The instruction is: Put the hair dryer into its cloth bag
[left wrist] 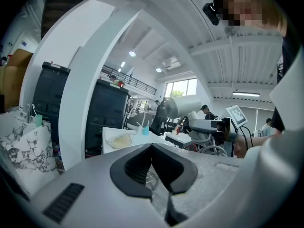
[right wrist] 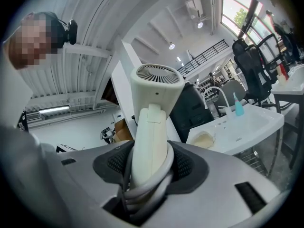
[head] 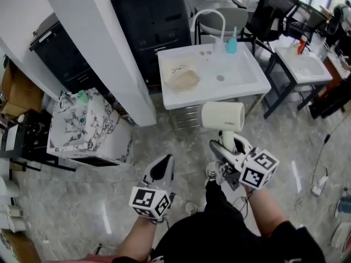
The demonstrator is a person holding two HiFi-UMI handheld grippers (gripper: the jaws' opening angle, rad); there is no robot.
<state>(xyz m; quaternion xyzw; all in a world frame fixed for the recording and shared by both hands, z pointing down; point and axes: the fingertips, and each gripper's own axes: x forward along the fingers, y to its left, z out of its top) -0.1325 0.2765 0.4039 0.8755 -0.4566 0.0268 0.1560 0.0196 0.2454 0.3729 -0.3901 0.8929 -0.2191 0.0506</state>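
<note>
In the head view my right gripper (head: pixel 225 145) is shut on the handle of a cream hair dryer (head: pixel 222 116), which is held in the air just in front of a white table (head: pixel 249 84). The right gripper view shows the hair dryer (right wrist: pixel 154 113) upright between the jaws of the right gripper (right wrist: pixel 151 161), with its cord wound round the handle. A beige cloth bag (head: pixel 184 80) lies on the table's left part, also visible as the cloth bag (right wrist: pixel 202 139). My left gripper (head: pixel 164 162) hangs lower left of the dryer, shut and empty, and appears likewise as the left gripper (left wrist: pixel 152 147).
A white pillar (head: pixel 112 59) and black cabinets (head: pixel 156 15) stand left of the table. A teal bottle (head: pixel 231 45) and a curved tap (head: pixel 211 16) sit at the table's far edge. A marble-patterned box (head: pixel 88 127) is at left; a second table (head: pixel 304 66) and a chair (head: pixel 274 7) are at right.
</note>
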